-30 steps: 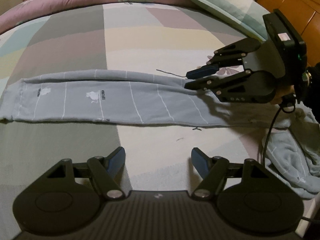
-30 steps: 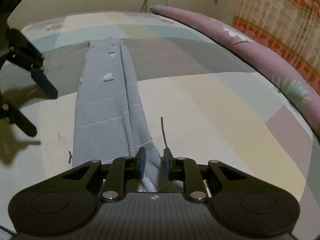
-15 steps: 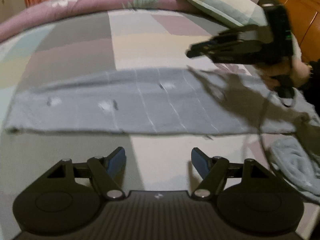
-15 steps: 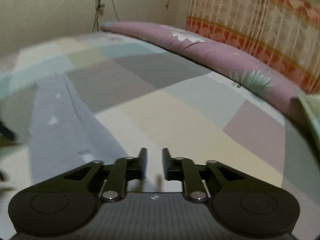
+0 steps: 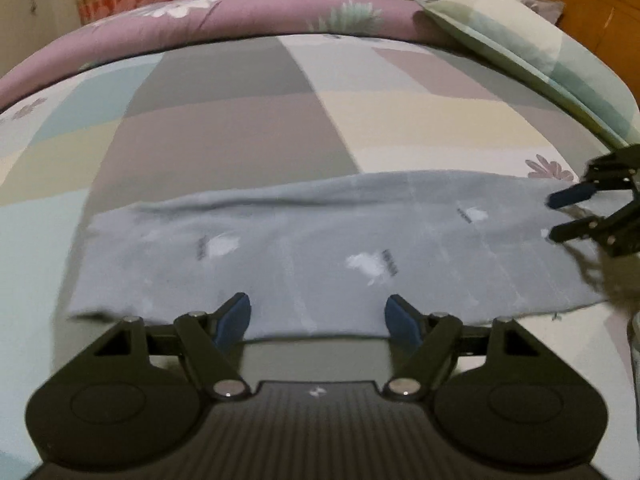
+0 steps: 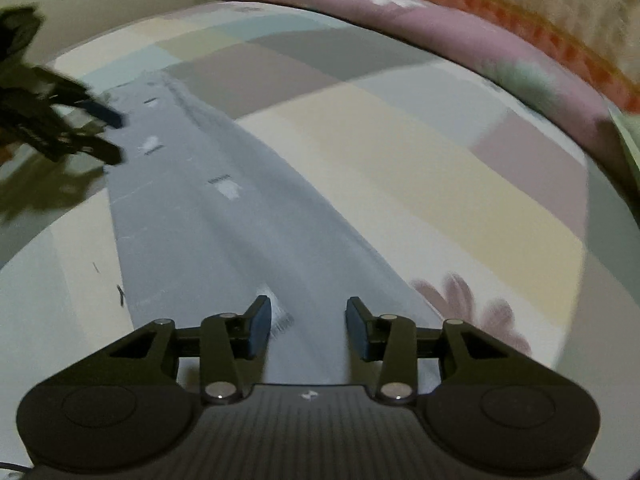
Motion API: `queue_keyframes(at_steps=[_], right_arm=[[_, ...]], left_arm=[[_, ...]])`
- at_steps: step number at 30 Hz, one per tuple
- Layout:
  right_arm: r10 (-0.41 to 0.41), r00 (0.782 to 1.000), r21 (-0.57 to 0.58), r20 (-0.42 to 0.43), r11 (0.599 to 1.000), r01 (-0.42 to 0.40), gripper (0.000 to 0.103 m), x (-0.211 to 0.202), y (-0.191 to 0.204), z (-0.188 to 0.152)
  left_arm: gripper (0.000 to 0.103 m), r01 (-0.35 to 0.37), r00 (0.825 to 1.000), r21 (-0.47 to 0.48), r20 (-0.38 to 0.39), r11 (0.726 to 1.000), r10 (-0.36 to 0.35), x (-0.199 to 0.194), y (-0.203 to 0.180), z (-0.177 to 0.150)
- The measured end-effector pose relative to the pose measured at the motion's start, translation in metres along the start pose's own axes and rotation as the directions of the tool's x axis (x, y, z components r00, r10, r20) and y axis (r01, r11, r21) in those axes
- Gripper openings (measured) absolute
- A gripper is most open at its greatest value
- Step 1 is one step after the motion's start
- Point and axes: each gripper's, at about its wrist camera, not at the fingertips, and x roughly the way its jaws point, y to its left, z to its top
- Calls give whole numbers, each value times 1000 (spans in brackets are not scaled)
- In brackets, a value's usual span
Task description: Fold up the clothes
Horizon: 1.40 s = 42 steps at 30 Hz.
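Right gripper (image 6: 308,326) newly parted — above trousers (image 6: 224,232)

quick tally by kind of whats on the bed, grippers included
grey folded garment: 1
pale blue cloth, only an edge showing: 1
pillow: 1
purple floral quilt: 1
grippers, left gripper and right gripper, both open: 2
total: 6
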Motion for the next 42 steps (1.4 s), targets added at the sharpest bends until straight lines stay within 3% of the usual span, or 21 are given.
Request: queue_keyframes(at_steps=[2,5,7,9,11,15,17,19,21,23,25,28,31,38,40,42], right_arm=[[-42,999,65,11,997,41,55,-16,-12,-8],[-184,982,201,-35,961,188,59,-33,-33,-24],[-232,968,304,-96,919,251,63,-35,-51,-36],[-222,964,374,-147,890,262,67,-27,-66,-49],[-234,965,391,-120,882,262,77,-19,-72,-56],[-255,964,408,-74,875,262,94,4,-75,-38],[-249,967,422,-53,872,248,98,10,-79,-32],[-231,972,427,-41,876,227,91,2,-81,-30],[-202,979,410,-8,893,188,90,-22,-82,-35],[-238,971,356,35,911,211,90,-55,-86,-47],[-284,958,296,45,919,259,82,-80,-101,-63],[-311,950,297,2,908,296,61,-95,-138,-86],[-283,959,296,-10,915,273,41,-90,-150,-98],[-215,976,225,21,953,205,35,-63,-132,-97],[-178,983,217,49,962,164,31,-52,-126,-80],[-130,990,192,55,974,118,18,-44,-111,-66]], left_arm=[[74,-38,999,28,26,999,38,-4,-1,11],[74,-82,996,44,48,996,80,10,-2,33],[75,-130,991,40,-13,991,131,32,0,41],[89,-179,983,16,-36,984,179,46,6,42],[92,-184,983,-56,-30,981,183,48,20,41],[92,-182,983,-183,-43,966,177,49,52,40],[88,-195,981,-201,-52,960,189,48,51,44],[84,-180,984,-180,-35,967,177,41,39,48],[84,-100,995,-148,1,984,101,30,21,50],[86,-35,999,-87,20,996,36,24,-3,52],[86,21,999,-22,24,1000,-20,22,-29,54],[86,86,996,43,8,995,-87,31,-62,53],[86,88,995,77,-42,993,-85,48,-84,48],[88,61,997,137,-54,989,-54,52,-90,32],[88,65,997,140,-50,988,-58,50,-90,30],[90,66,997,139,-43,988,-61,49,-90,28]])
